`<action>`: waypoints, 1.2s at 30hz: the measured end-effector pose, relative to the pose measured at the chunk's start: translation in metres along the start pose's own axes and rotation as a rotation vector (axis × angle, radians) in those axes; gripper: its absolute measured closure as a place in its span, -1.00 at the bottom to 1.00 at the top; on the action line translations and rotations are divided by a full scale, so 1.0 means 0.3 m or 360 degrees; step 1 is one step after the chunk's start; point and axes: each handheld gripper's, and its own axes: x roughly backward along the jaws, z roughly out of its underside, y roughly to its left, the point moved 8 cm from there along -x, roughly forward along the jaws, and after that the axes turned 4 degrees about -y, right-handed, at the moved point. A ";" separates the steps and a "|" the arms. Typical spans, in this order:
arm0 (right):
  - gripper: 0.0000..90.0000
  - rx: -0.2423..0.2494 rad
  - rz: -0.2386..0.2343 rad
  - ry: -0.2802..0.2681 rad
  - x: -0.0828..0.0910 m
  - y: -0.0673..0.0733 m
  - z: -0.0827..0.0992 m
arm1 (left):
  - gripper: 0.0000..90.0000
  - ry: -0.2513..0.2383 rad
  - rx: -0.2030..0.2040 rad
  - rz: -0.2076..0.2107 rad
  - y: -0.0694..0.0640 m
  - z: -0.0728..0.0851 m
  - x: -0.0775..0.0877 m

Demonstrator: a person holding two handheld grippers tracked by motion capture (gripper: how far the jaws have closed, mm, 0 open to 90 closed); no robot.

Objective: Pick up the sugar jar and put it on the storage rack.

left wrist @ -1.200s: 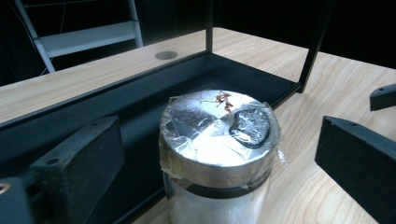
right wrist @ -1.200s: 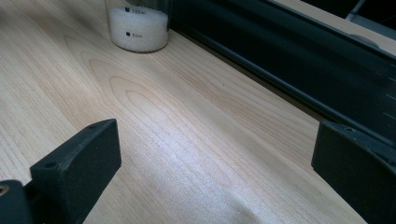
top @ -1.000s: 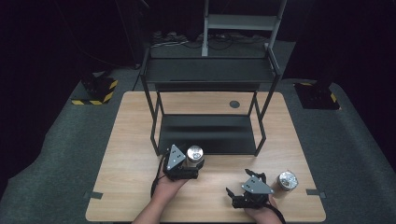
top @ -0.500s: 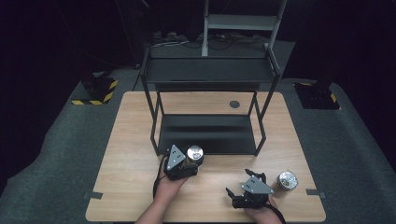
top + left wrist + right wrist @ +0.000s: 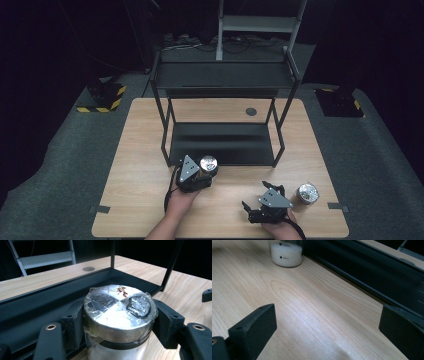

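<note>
Since the earlier frame, your left gripper's (image 5: 201,174) jaws have been closing, and they now press on both sides of the foil-capped jar (image 5: 119,315) that stands between them. Neither hand has shifted on the desk (image 5: 140,165).

In the left gripper view, the black pads (image 5: 72,323) clamp the jar just under its taped foil cap, one on each flank. The jar stands on the desk at the front edge of the black rack's (image 5: 222,142) lower shelf, just in front of it. The right gripper view shows its glass base holding white granules, with printed volume marks.

Your right gripper (image 5: 257,197) rests near the front edge of the desk, jaws released and spread wide, with bare wood between them. A second foil-capped jar (image 5: 306,192) stands just beside it, on its right.

Step in hand: the grasp on the left jar looks complete; the lift has not begun. The next move likely calls for a straight vertical lift, then a forward carry onto the rack shelf. Clear the shelf lip before advancing.

Orientation: the jar stands upright, its long axis vertical, cap pointing up. Keep that axis vertical during transport; a foil-and-tape cap may not hold the granules if tilted.
</note>
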 end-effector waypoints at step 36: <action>-0.98 0.0003 0.0004 0.0016 -0.004 0.001 -0.003 | -0.23 -0.0161 0.0026 -0.0098 0.071 -0.166 0.208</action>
